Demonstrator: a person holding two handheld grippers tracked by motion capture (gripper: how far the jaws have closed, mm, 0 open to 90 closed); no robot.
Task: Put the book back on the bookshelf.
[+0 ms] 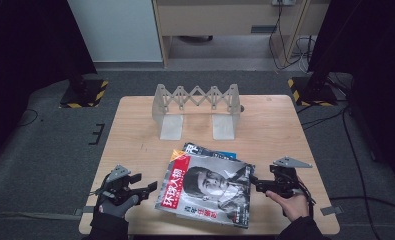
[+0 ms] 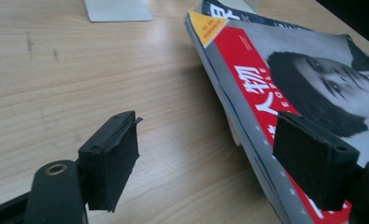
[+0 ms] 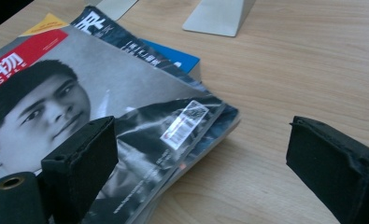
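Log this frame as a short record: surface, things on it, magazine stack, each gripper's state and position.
surface: wooden table
rack: grey expanding bookend rack, upright at the far side, nothing in it
stack: magazines, red-and-grey cover magazine on top, blue-edged one under it
left gripper: open, at the stack's left edge, not gripping
right gripper: open, at the stack's right edge, not gripping

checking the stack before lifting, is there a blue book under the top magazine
Yes, a blue cover pokes out from beneath the top magazine in the right gripper view.
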